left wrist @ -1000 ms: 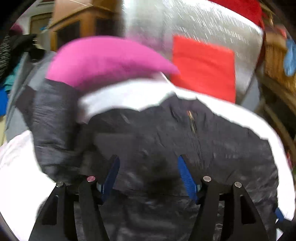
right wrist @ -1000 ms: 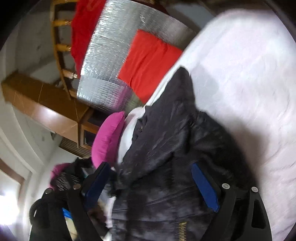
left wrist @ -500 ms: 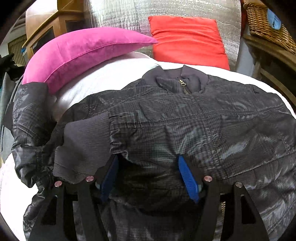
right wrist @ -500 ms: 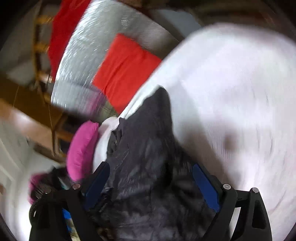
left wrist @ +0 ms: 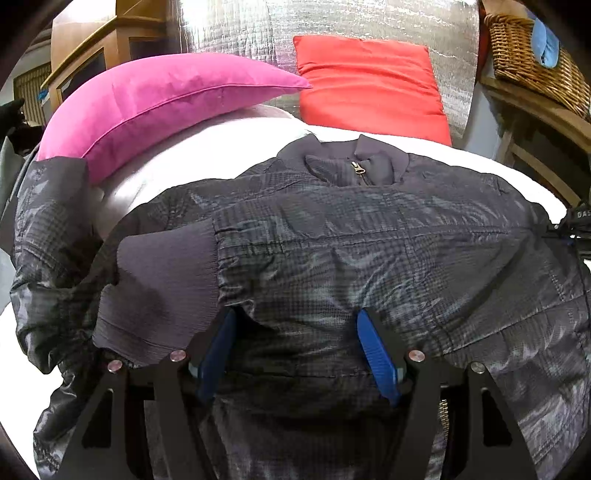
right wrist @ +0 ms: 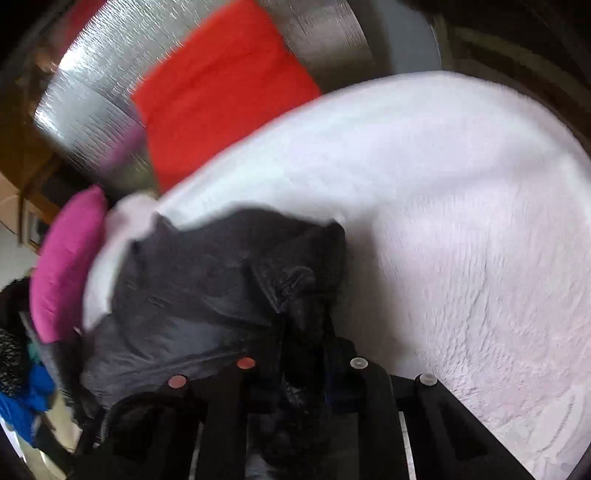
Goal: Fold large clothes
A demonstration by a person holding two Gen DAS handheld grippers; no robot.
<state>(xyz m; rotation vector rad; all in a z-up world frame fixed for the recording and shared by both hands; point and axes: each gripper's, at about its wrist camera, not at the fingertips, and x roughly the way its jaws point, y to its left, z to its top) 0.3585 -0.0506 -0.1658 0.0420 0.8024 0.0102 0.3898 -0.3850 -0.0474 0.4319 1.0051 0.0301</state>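
Observation:
A dark grey quilted jacket (left wrist: 351,251) lies face up on the white fleece bed cover (left wrist: 229,147), collar and zip toward the pillows. One sleeve with a ribbed cuff (left wrist: 166,280) is folded across its chest. My left gripper (left wrist: 295,328) is open, its blue pads resting over the jacket's lower part with cloth lying between them. In the right wrist view my right gripper (right wrist: 303,354) is shut on a bunch of the jacket's (right wrist: 207,288) fabric at its right side, beside the white cover (right wrist: 443,221).
A pink pillow (left wrist: 155,99) and a red pillow (left wrist: 369,81) lean on a silver quilted headboard (left wrist: 332,18). A wicker basket (left wrist: 535,55) stands on a wooden stand at the right. A wooden cabinet (left wrist: 92,48) and piled clothes (right wrist: 22,369) are at the left.
The left gripper steadied over the jacket, the sleeve now lying folded across it. The right gripper swung toward the jacket's right side and closed from open onto its fabric.

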